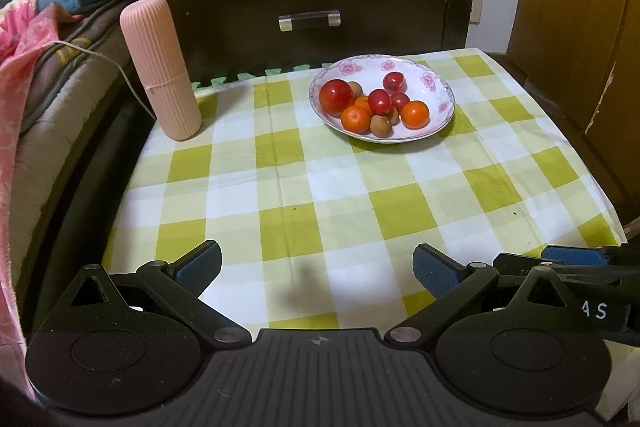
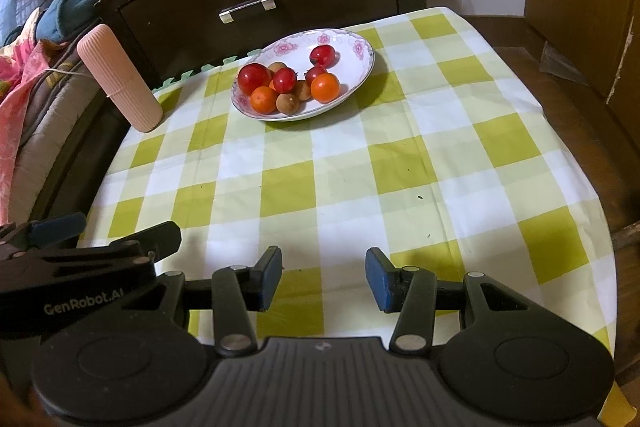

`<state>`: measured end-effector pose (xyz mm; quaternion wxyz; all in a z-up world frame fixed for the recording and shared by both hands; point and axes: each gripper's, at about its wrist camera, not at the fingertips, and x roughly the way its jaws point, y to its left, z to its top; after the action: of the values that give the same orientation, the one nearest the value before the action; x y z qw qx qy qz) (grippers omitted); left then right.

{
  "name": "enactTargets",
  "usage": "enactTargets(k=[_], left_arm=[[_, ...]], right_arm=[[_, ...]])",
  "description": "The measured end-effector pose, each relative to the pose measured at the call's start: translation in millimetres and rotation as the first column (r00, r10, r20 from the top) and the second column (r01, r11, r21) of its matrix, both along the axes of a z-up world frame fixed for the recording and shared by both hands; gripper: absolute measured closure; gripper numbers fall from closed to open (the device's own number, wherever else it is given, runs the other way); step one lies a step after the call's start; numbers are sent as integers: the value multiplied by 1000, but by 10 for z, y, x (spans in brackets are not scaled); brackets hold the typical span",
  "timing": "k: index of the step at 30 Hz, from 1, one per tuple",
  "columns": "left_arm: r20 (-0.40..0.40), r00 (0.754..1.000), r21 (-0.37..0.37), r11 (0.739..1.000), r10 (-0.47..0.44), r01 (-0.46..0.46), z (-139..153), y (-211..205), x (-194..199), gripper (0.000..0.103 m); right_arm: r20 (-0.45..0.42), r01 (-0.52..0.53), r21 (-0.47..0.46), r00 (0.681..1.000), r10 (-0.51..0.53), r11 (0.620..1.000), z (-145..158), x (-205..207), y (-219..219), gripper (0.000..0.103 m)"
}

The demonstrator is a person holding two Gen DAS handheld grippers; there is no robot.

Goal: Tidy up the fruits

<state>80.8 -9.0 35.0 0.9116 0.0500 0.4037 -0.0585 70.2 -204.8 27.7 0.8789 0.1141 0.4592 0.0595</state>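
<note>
On the left gripper (image 2: 104, 239), "GenRobot.AI"

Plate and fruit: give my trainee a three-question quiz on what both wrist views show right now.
1. True or false: every fruit lies on the plate.
2. What stands left of the plate on the checked cloth? A) a pink ribbed tube B) a glass jar C) a knife
3. Fill in: the left gripper and right gripper each hold ____.

Key
1. True: red fruit, oranges and brown fruit all sit in it.
2. A, the tube, upright.
3. Nothing; both stand open above the cloth's near edge.
</note>
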Motion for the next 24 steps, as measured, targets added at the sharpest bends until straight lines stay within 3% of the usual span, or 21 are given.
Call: enactTargets(k=[24], left_arm=[[-8, 1000, 10, 1000, 1, -1, -11, 2, 5, 0]], right_arm=[[-1, 0, 3, 1000, 0, 1000, -10, 4, -7, 59]])
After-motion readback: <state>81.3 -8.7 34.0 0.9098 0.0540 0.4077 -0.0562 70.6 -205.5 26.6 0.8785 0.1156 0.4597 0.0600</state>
